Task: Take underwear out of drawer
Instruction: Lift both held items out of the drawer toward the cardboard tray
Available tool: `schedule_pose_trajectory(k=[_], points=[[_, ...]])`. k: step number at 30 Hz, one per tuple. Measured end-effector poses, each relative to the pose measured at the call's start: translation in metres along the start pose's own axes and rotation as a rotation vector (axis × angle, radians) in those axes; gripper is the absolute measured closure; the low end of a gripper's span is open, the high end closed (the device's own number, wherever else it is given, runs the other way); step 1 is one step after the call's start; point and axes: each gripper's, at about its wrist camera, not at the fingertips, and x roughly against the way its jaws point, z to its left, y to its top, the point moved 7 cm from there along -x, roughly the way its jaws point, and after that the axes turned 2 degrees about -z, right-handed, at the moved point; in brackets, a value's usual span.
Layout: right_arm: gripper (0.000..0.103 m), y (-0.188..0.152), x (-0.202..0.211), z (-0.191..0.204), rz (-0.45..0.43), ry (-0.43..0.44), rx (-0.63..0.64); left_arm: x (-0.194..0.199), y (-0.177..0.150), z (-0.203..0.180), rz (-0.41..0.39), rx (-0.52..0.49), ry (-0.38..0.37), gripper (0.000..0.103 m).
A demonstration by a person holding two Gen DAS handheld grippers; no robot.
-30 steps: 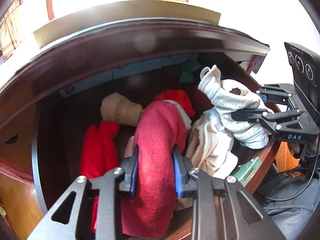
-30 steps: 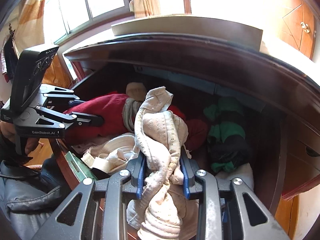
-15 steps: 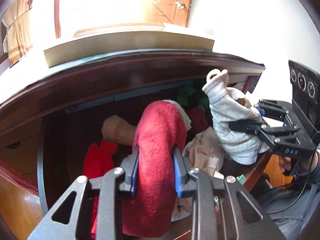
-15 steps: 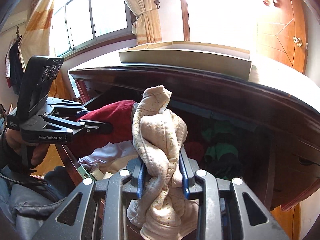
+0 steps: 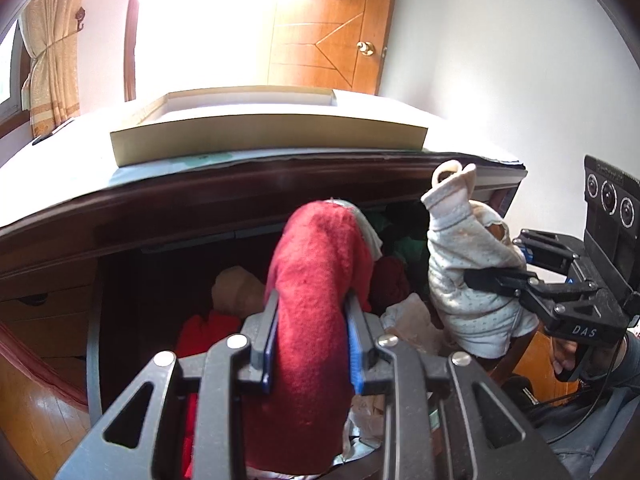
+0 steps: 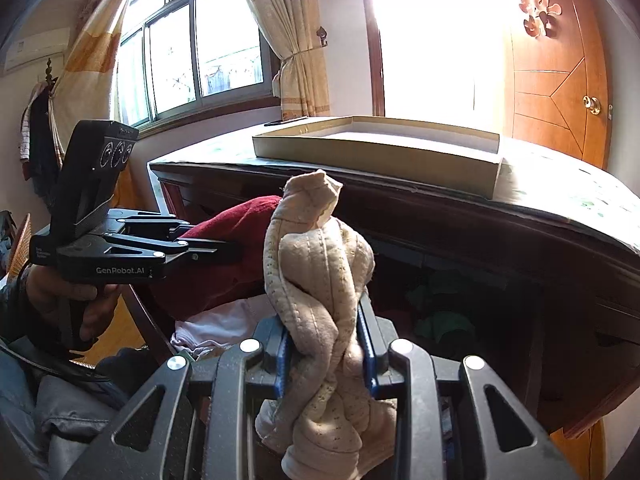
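Note:
My left gripper (image 5: pixel 312 344) is shut on a red fleecy piece of underwear (image 5: pixel 316 280), which stands up between the blue pads above the open dark wooden drawer (image 5: pixel 120 280). To its right, my right gripper (image 5: pixel 480 276) pinches a cream dotted piece of underwear (image 5: pixel 464 268). In the right wrist view that gripper (image 6: pixel 325 352) is shut on the twisted cream underwear (image 6: pixel 320 280), and the left gripper (image 6: pixel 216 246) holds the red underwear (image 6: pixel 236 256) at the left. Both garments hang above the drawer's front edge.
More clothes lie in the drawer: a tan bundle (image 5: pixel 236 292), red cloth (image 5: pixel 204 332), green cloth (image 6: pixel 440 312) and white cloth (image 6: pixel 224 324). A shallow cardboard box (image 6: pixel 380 148) sits on the dresser top. A wooden door (image 6: pixel 560 80) and curtained window (image 6: pixel 192 48) stand behind. A hand (image 6: pixel 60 296) grips the left handle.
Both grippers have risen and tilted upward with their garments, lifting them from the drawer's pile. The dresser top, box and door have come into view.

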Motion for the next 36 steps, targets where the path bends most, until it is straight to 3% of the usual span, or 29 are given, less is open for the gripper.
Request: schedule_pose_trajectory(k=[24,36], points=[[0.072,0.013,0.042,0.011,-0.148,-0.006,0.012,0.048,0.019,-0.002,-0.246,0.003,-0.033,0.077],[0.072,0.026,0.054,0.018,-0.22,-0.01,0.034,0.074,0.029,-0.01,-0.375,-0.058,0.042,0.077]])
